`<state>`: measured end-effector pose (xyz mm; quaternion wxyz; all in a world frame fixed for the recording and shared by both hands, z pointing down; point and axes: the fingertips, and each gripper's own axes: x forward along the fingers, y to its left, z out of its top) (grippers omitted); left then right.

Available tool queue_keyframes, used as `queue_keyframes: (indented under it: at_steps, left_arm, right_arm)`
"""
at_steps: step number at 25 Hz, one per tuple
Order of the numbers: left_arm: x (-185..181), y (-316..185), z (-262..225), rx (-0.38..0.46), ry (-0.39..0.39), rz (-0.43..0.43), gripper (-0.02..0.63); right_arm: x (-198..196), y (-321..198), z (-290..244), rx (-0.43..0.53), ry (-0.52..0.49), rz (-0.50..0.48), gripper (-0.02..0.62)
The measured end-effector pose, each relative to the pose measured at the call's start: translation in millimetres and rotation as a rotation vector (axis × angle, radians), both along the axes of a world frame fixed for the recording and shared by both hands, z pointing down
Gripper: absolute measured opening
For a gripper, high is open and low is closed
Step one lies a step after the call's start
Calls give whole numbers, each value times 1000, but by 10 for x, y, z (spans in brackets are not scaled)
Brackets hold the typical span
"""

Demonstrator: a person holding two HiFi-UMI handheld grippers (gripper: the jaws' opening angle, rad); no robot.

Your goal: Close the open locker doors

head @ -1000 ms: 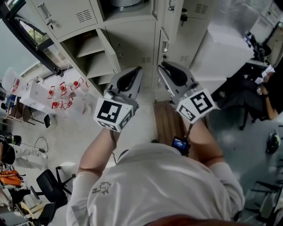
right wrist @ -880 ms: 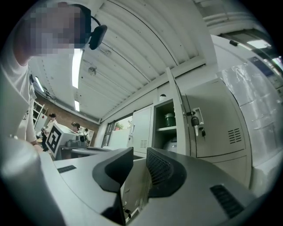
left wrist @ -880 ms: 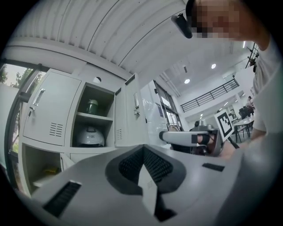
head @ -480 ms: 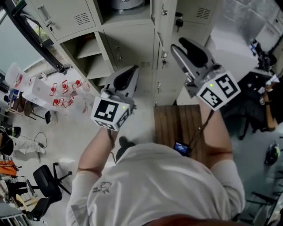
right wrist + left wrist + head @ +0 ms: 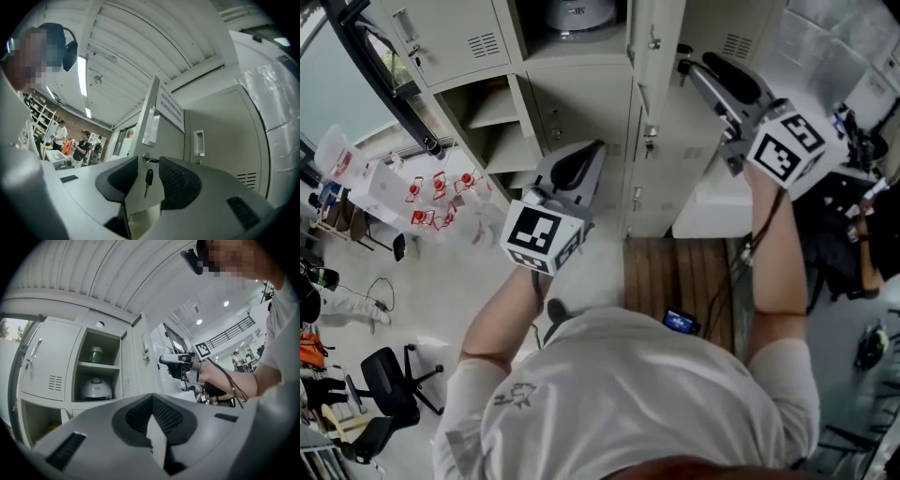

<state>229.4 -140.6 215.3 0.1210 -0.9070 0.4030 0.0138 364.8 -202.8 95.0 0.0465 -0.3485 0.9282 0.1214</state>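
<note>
The open locker door is standing upright and sticking straight out of the locker row toward the person. Its long edge is running top to bottom, and a key is dangling from its lock. The compartment it belongs to, the one with the helmet on the lower shelf, is lying to the door's left. So the swing home looks to be leftward.

The right gripper is hovering just off the door's right side, level with the lock. Its jaws have just been opening and are now standing wide. The door's edge and the key are showing in the gap, but the pads are pressing on nothing, so it's released. That's the nearer hand, and it's on the side you'd want for a push.

The left gripper is hanging lower, left of the door, clenched and carrying nothing.
</note>
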Motion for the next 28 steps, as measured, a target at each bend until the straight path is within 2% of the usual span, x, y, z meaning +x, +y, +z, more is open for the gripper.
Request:
queue_keyframes:
  at_steps: [7, 13, 24, 28]
  left_arm:
    - [-84, -80, -9, 1, 4, -22, -5]
    - [-137, -131, -21, 0, 9, -32, -5]
    - [-296, -138, -29, 0, 15, -44, -5]
    - [-382, -124, -63, 0, 10, -48, -5]
  right_arm:
    - [-93, -215, -63, -32, 20, -80, 123]
    - [-273, -228, -124, -3, 74, -135, 123]
    - [-505, -249, -100, 4, 72, -146, 101]
    - [-623, -270, -71, -3, 69, -123, 101]
